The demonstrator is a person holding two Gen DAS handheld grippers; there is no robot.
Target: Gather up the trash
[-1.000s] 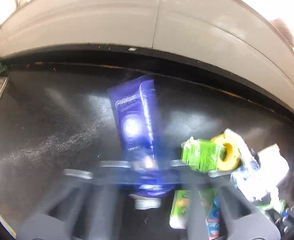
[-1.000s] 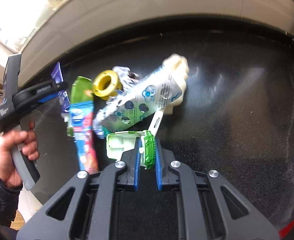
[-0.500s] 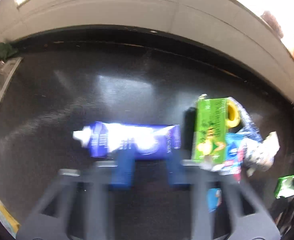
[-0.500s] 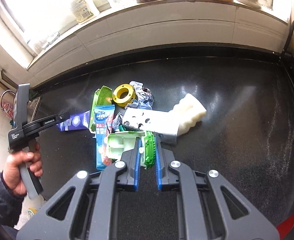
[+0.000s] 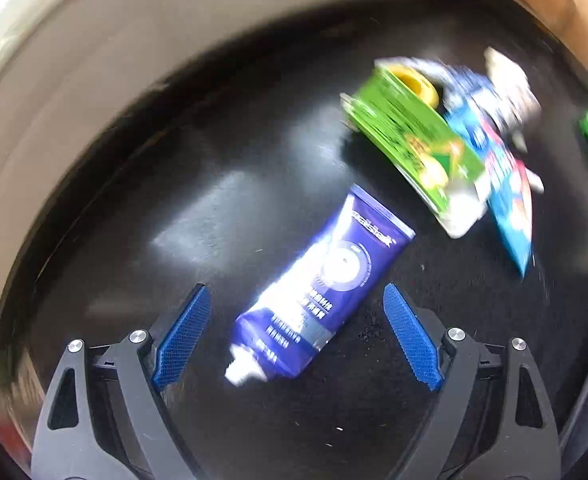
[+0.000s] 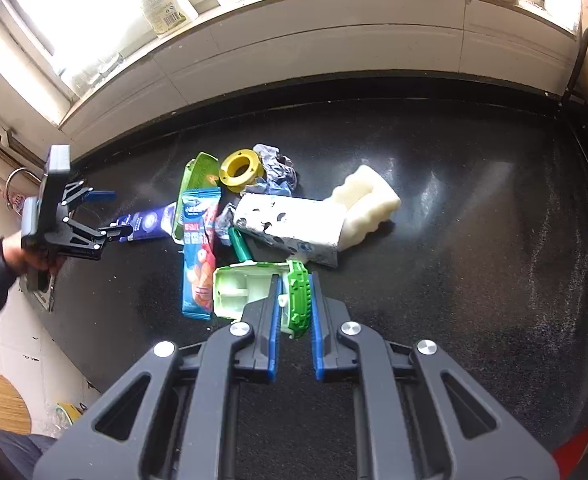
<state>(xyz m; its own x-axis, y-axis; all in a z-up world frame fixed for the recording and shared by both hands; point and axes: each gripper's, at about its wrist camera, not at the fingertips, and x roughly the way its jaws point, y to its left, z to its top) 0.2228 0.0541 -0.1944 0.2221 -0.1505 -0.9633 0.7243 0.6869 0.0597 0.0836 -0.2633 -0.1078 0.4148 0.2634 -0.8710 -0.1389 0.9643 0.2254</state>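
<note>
Lettering on the blue tube (image 5: pixel 326 288) is blurred and unreadable. Left claw (image 5: pixel 296 330) gapes wide, empty. Right claw (image 6: pixel 294 312) clamps a green-and-white plastic piece (image 6: pixel 261 294).

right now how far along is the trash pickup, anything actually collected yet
Done: nothing visibly binned; no bin shows. In hand: the right gripper is shut on the green and white plastic piece. The left gripper is open, the blue tube lying loose between its fingers. Left on the black counter: green carton, yellow ring, blue snack packet, white spotted wrapper, foam block.
</note>
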